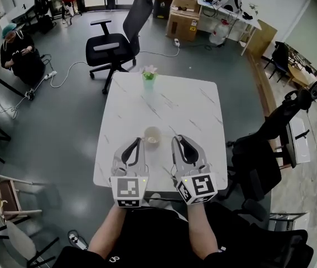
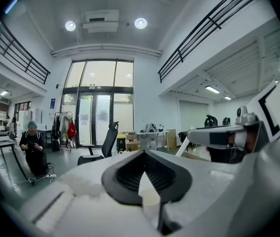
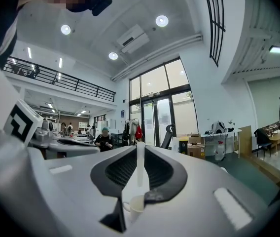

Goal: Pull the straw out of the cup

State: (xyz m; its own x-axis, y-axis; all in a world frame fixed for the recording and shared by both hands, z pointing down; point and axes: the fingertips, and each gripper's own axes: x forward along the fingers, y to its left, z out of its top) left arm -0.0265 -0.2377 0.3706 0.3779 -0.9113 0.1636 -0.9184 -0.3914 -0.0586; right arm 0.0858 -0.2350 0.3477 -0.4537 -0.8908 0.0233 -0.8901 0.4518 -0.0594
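While the right gripper (image 1: 177, 139) pinches the straw (image 3: 140, 167) and the left gripper (image 1: 138, 142) is closed empty, a green pot (image 1: 149, 80) stands well beyond the cup (image 1: 152, 134).

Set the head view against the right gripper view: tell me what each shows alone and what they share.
Only the head view: the green cup at the far edge of the table. Only the right gripper view: the white straw, upright between the jaws of the right gripper, and the ceiling lights. Both: the cream cup, the left gripper and the seated person.
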